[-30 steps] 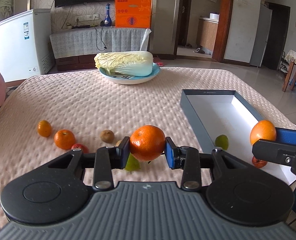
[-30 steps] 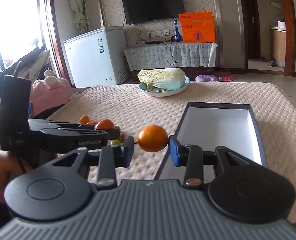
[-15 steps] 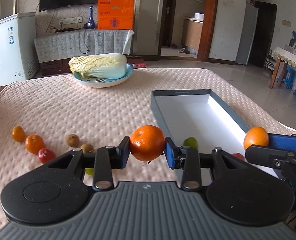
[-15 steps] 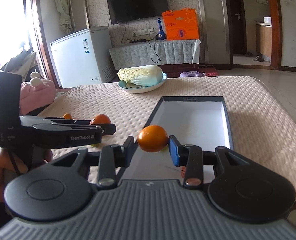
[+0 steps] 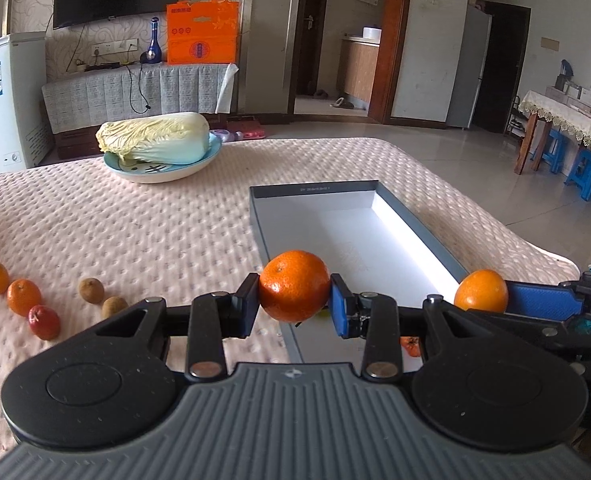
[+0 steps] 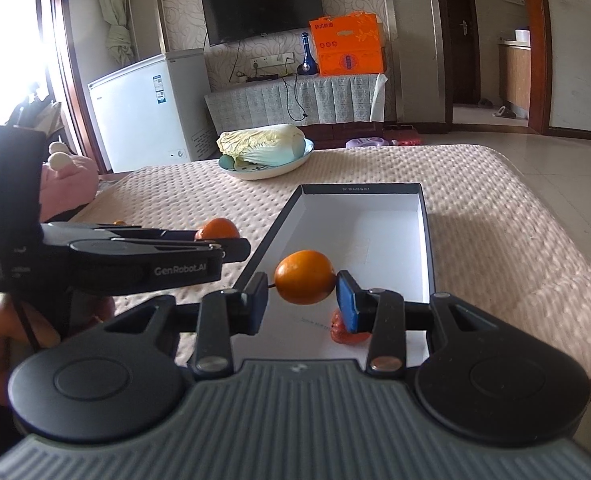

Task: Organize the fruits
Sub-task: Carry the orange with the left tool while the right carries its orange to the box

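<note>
Right wrist view: white box (image 6: 425, 216) holds 1 red fruit (image 6: 341, 332); both grippers' fingers (image 6: 347, 300) clamp oranges (image 6: 305, 283).

Dimpled cloth tablecloth (image 5: 143, 232), matt box (image 5: 359, 236) — glossy plate (image 5: 155, 174)

Each gripper is black, with two round discs, silver screws on its finger arms and a ribbed grey plate at the camera end. The left gripper (image 5: 294, 305) and the right gripper (image 6: 302, 295) carry blue pads (image 5: 340, 306). White "GenRobot.AI" lettering runs along the left one's side.
</note>
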Demonstrator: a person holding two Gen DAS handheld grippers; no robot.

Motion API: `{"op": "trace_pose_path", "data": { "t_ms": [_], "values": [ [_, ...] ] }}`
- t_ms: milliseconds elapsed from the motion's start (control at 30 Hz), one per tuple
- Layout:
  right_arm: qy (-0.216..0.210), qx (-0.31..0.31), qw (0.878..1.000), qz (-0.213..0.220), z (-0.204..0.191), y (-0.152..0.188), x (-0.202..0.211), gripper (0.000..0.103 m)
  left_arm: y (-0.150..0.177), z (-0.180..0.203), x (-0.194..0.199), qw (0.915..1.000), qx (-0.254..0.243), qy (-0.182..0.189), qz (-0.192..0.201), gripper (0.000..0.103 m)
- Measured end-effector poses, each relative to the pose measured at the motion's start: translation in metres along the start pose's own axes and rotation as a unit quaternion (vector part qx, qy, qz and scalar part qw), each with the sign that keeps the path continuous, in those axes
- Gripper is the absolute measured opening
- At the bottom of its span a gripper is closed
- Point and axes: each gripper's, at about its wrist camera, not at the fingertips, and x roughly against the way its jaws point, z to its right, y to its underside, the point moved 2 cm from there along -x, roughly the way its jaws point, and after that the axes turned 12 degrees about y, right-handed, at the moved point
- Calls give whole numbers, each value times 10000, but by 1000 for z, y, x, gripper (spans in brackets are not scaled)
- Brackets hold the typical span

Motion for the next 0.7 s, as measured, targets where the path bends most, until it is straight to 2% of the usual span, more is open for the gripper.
{"op": "trace_pose_path", "data": {
  "t_ms": [400, 567, 700],
  "values": [
    [140, 25, 9998, -146, 11, 7, 2, 40, -5, 23, -22, 9996, -122, 247, -21, 42],
    [149, 68, 9997, -202, 11, 10, 1, 40, -10, 31, -38, 9994, -289, 189, -54, 42],
    [151, 82, 9996, -235, 12, 11, 0, 40, -14, 30, -47, 9995, -239, 164, -95, 42]
  ]
}}
